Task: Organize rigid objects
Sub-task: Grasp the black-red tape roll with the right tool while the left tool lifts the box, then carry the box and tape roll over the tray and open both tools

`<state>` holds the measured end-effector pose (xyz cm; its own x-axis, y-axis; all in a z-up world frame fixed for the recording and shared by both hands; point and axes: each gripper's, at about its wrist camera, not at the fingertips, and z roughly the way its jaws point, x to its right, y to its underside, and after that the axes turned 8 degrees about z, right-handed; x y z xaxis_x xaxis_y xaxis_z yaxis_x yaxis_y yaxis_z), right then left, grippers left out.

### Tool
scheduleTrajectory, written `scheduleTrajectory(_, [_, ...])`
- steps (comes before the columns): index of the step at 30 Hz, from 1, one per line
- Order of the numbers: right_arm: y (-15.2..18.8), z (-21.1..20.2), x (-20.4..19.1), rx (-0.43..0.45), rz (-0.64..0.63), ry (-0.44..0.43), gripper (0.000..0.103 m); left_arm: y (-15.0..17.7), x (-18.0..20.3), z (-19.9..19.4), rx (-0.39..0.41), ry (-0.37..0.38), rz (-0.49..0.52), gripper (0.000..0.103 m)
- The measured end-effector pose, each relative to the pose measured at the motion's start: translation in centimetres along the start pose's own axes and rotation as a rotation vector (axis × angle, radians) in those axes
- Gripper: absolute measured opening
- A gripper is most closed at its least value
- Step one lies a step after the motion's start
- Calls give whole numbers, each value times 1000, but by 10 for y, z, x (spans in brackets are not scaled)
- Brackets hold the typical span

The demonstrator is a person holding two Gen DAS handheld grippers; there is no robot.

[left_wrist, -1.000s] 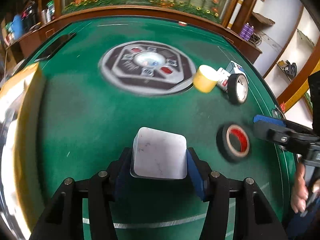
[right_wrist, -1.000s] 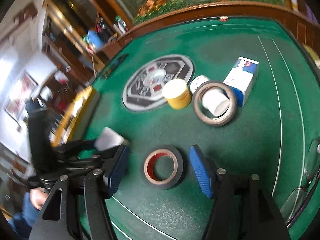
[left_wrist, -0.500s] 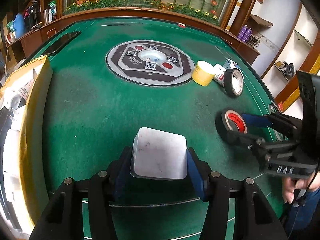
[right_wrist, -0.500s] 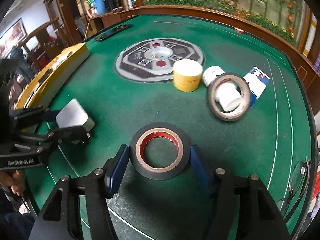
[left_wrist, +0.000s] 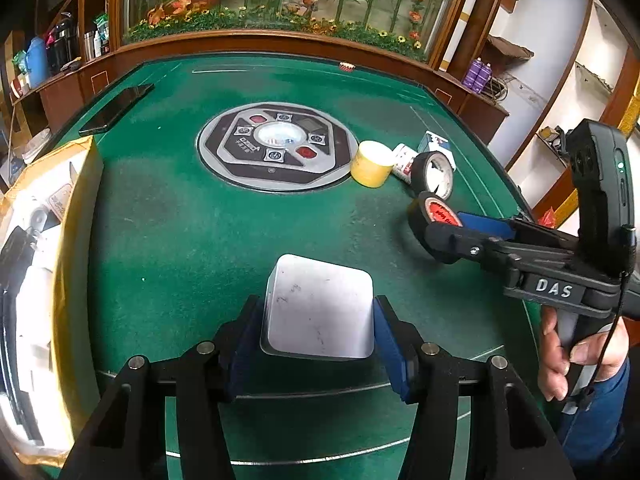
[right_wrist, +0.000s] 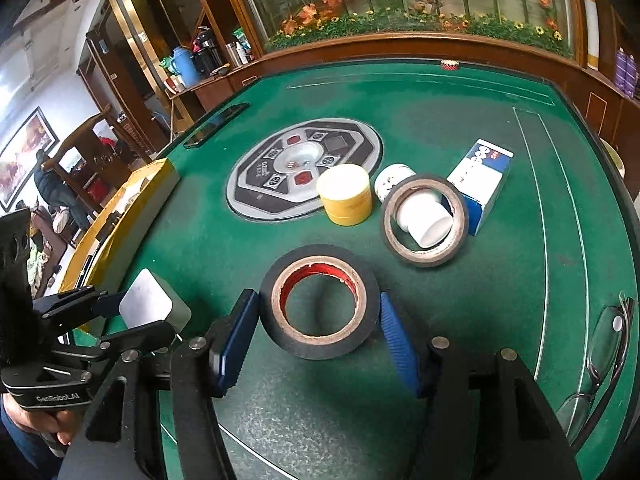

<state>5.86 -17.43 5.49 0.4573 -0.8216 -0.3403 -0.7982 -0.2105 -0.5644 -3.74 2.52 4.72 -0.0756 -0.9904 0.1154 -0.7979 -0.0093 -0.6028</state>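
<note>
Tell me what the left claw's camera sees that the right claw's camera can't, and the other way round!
Only the left wrist view shows the hand gripping the right claw's handle and the purple bottles on the shelf.

Only the right wrist view shows the glasses near the table's edge, the white cup lying inside the brown tape ring, and the blue jug.

Both show the grey tin in the left claw, the black tape roll in the right claw, the yellow tub and the green table.
</note>
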Motion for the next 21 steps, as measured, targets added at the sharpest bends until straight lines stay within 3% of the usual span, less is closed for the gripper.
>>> scheduleTrajectory(10, [12, -5, -34, 17, -104, -45, 61, 6, -35, -58, 105, -13, -62, 58])
scheduleTrajectory(21, [23, 5, -109, -36, -156, -188, 61, 27, -136, -103, 189, -82, -224, 58])
